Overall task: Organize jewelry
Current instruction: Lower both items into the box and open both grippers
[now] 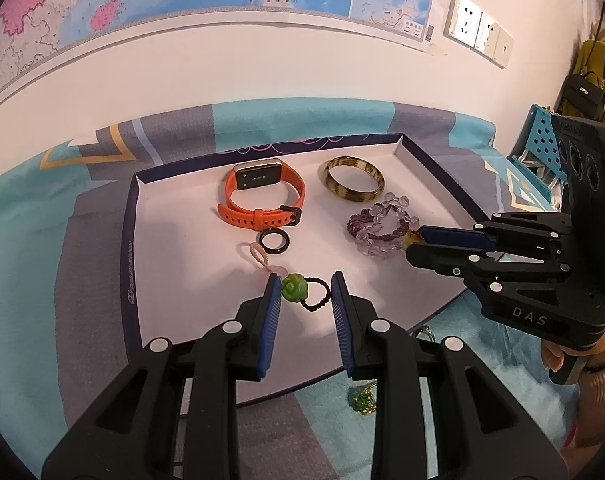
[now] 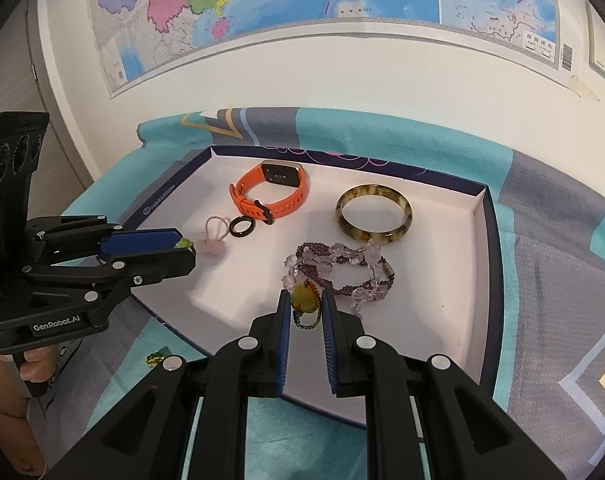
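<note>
- Left gripper [image 1: 305, 286]: jaws narrowly parted, one pad touching the green carved-rose bead on a black beaded elastic loop [image 1: 295, 288], the far pad not seen pressing it; firm grip or not, cannot tell.
- Right gripper [image 2: 305, 305]: jaws nearly closed, pinching the yellow amber-like pendant on a green-and-red beaded cord [image 2: 303, 301], over the near part of the tray.
- Both pieces likely light; beads hard and slick, cords limp. Best taken by the bead, not the dangling loop.
- Shallow white-lined box tray with dark rim [image 1: 128, 248]: holds orange silicone smartwatch [image 1: 262, 196], mottled brown bangle [image 1: 352, 184], purple-and-clear beaded bracelet [image 1: 376, 224], small black ring [image 1: 275, 241], pink braided loop charm [image 1: 260, 256].
- Outside the tray, on the patterned cloth: green-and-gold trinket [image 1: 362, 400].
</note>
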